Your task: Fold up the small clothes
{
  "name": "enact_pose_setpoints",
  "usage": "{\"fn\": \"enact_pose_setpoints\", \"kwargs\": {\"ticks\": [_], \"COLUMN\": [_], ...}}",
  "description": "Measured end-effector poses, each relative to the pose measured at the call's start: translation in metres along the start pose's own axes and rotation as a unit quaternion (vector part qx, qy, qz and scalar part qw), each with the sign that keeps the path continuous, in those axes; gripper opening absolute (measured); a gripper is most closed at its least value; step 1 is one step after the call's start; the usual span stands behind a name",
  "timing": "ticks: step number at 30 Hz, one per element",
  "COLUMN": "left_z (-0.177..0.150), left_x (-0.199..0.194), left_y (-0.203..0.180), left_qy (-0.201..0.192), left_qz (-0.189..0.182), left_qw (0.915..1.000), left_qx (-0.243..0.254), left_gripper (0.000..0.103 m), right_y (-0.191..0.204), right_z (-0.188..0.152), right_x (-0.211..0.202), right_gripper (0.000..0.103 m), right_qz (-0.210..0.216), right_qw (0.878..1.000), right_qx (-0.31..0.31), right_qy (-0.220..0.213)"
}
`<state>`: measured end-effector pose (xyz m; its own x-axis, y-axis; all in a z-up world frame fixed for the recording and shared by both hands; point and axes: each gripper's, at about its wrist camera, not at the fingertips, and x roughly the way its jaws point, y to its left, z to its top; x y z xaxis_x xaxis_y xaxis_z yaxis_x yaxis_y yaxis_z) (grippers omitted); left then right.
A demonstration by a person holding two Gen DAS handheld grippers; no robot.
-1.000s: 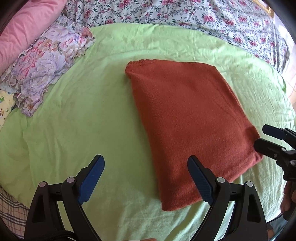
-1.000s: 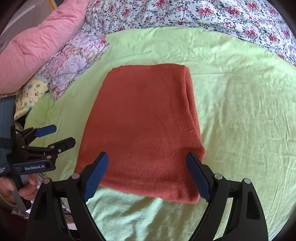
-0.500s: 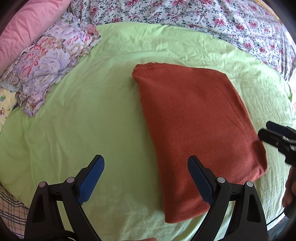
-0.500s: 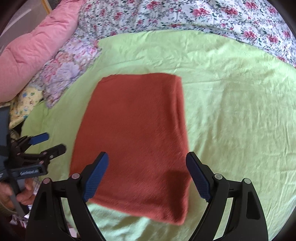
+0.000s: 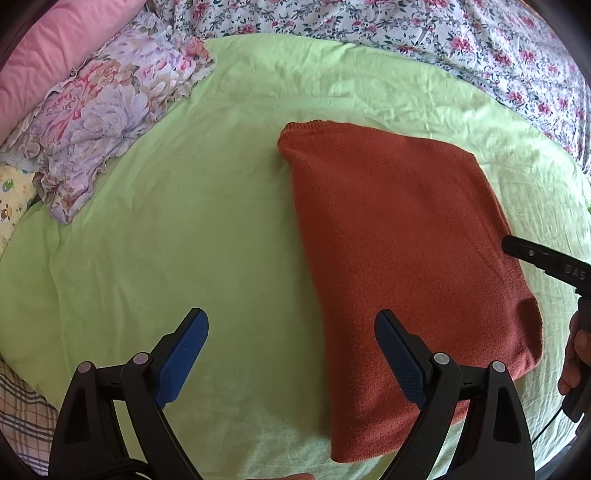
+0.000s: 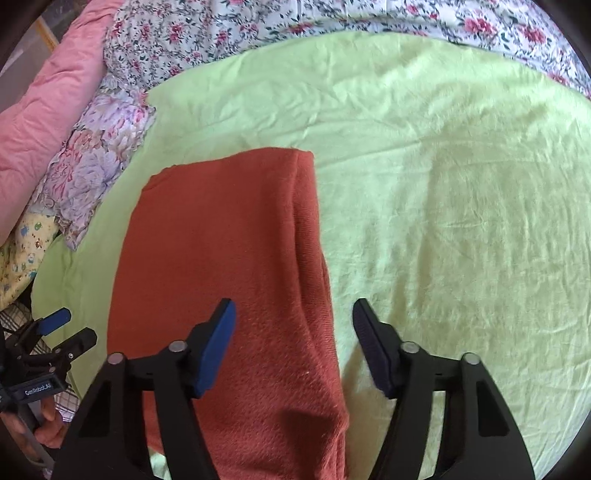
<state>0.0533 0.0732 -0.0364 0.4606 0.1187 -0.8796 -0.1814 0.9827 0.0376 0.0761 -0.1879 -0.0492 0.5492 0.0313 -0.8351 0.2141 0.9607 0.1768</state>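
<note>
Our left hand-held gripper hangs released over the bed, its 2 blue-padded fingers spread wide and holding nothing. Its left finger sits over bare green sheet, and its right finger overlaps the near left part of the folded rust-orange sweater. We cannot tell from this view whether that finger touches the knit or floats above it.

Our right hand-held gripper is also released, with its jaws parted and empty. They straddle the sweater's right folded edge: the left finger lies over the orange knit, the right finger over the green sheet just beside it. A soft shadow falls on the cloth close under this gripper.

In the left wrist view, a black tip of the right hand-held gripper pokes in at the right margin, next to the sweater's right edge, with some of our right hand below it. In the right wrist view, the left hand-held gripper shows at the lower left, apart from the garment.

The sweater lies flat as a tidy folded rectangle on the green sheet, with its long sides running away from us. Farther out, a frilled purple floral pillow rests at the sheet's left edge, a pink quilt lies beyond it, and a white bedspread with red flowers runs along the far side.
</note>
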Motion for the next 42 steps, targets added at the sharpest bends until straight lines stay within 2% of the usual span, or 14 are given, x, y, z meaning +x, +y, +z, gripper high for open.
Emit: {"fn": "enact_pose_setpoints", "kwargs": {"ticks": [1,3,7,11,14,16,22,27,29,31,33,42], "left_z": [0.0,0.001,0.004,0.004,0.004,0.003,-0.002,-0.01,-0.013,-0.017,-0.021,-0.039], "left_x": [0.001,0.0,-0.004,-0.004,-0.006,-0.007,-0.009,-0.014,-0.017,-0.019,-0.021,-0.03], "left_y": [-0.001,-0.003,-0.007,-0.01,-0.008,-0.008,-0.009,-0.01,-0.01,-0.011,-0.011,-0.016], "left_qy": [0.001,0.001,-0.007,-0.005,-0.009,-0.011,-0.011,-0.016,-0.019,-0.021,-0.023,-0.024], "left_qz": [0.0,-0.001,-0.001,0.0,-0.004,-0.005,-0.004,-0.005,-0.006,-0.005,-0.003,-0.01], "left_qw": [1.0,1.0,0.9999,0.9999,0.9999,0.9998,0.9997,0.9995,0.9993,0.9992,0.999,0.9982], "left_qx": [0.0,0.002,0.009,0.012,0.012,0.014,0.019,0.027,0.03,0.035,0.038,0.054], "left_gripper": [0.092,0.092,0.092,0.092,0.092,0.092,0.092,0.092,0.092,0.092,0.092,0.092], "right_y": [-0.001,0.0,0.004,-0.003,-0.009,-0.011,-0.006,0.013,0.021,0.029,0.035,0.042], "right_z": [0.0,0.0,0.004,-0.002,0.0,-0.002,-0.014,-0.032,-0.042,-0.053,-0.06,-0.077], "right_x": [0.005,0.014,0.001,0.025,0.019,0.009,-0.025,-0.043,-0.049,-0.053,-0.055,-0.062], "right_gripper": [0.032,0.01,0.009,0.009,0.016,0.027,0.028,0.028,0.033,0.046,0.054,0.061], "right_qz": [0.002,0.001,-0.02,-0.037,-0.026,-0.021,-0.007,0.017,0.024,0.029,0.035,0.048], "right_qw": [1.0,0.999,0.999,0.998,0.999,0.999,1.0,1.0,1.0,1.0,0.999,0.999], "right_qx": [-0.002,-0.01,-0.024,-0.021,0.013,0.025,0.028,0.016,0.005,-0.007,-0.017,-0.011], "right_qy": [0.011,0.034,0.01,0.044,0.036,0.03,0.006,-0.002,-0.003,-0.006,-0.008,-0.014]}}
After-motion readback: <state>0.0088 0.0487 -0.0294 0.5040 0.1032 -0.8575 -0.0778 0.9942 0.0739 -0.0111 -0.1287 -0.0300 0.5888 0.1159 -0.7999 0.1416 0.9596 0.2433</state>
